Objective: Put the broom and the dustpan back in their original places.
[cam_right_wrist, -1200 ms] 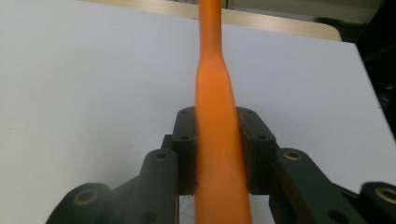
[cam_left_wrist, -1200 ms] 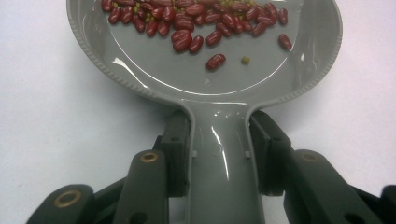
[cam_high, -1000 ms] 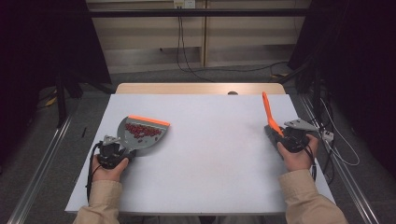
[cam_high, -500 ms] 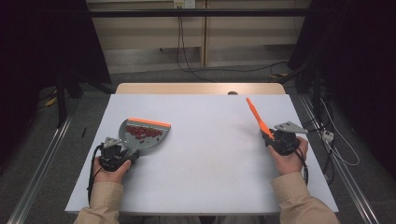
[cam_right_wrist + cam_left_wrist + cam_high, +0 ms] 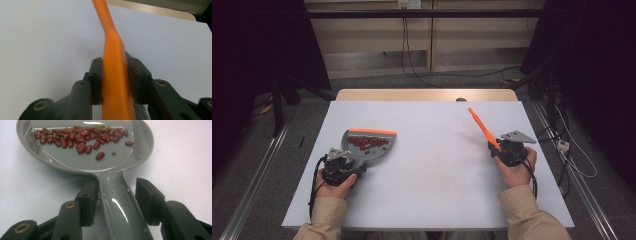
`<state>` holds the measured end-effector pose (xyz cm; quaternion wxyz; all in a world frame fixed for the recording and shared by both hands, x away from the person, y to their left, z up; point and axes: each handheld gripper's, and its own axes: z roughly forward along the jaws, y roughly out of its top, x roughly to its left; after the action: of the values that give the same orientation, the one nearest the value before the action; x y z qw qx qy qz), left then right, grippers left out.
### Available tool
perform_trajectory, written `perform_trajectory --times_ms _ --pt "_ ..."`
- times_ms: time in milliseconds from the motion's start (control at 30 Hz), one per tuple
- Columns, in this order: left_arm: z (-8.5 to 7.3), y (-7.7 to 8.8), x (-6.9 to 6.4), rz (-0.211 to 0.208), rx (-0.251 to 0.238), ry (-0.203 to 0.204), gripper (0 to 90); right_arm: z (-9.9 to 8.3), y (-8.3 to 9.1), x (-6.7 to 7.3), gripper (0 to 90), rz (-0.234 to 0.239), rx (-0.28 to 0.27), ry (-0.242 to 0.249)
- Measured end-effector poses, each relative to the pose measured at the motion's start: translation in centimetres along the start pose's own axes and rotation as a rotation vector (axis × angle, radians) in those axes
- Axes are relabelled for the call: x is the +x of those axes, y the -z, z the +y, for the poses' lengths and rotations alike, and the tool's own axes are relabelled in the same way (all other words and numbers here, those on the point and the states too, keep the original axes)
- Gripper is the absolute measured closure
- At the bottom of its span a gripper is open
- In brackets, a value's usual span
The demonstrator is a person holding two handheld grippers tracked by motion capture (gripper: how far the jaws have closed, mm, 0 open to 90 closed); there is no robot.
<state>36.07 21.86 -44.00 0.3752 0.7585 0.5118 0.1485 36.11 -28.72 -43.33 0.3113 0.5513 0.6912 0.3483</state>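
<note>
**Dustpan of beans on the left, orange brush on the right**

A grey plastic dustpan (image 5: 85, 157) is lying flat on the pale, matte table (image 5: 437, 170), glossy enough to be catching the light along its long moulded handle. Its rounded rim is carrying a fine ribbed edge, and in the high view an orange strip is running along its straight front lip. Inside the pan, small smooth red beans (image 5: 80, 138) are sitting in a loose band towards the front, with a few tiny green bits mixed in and a couple of beans lying apart from the rest.

The left gripper (image 5: 116, 201) is straddling the dustpan's handle. Its black jaws have just been opening: the handle is lying between them, the right pad is standing clearly off it, and the left pad is sitting close beside it, so nothing is being pinched.

On the right side of the table, the right gripper (image 5: 115, 81) is holding an orange plastic brush (image 5: 113, 75) by its smooth, flat body, which is narrowing into a slim handle that is pointing up and away. Dark bristles are showing along one side by the right pad. These jaws have also just been easing apart a little, yet both pads are looking pressed against the brush. In the high view the brush is slanting up off the table, well apart from the dustpan.
</note>
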Motion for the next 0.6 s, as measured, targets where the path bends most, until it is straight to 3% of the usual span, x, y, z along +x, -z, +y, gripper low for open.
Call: perform_trajectory --times_ms 467,533,600 --pt "-0.01 -0.08 -0.55 -0.045 -0.002 -0.005 49.5 -0.22 -0.14 0.33 64.5 0.009 0.007 -0.016" --pt "-0.02 -0.09 -0.66 -0.061 -0.01 -0.003 47.9 -0.28 -0.14 0.42 61.7 0.029 0.017 -0.025" --pt "0.02 0.08 -0.73 -0.087 -0.013 0.004 43.0 -0.32 0.03 0.43 58.5 0.093 0.003 -0.054"
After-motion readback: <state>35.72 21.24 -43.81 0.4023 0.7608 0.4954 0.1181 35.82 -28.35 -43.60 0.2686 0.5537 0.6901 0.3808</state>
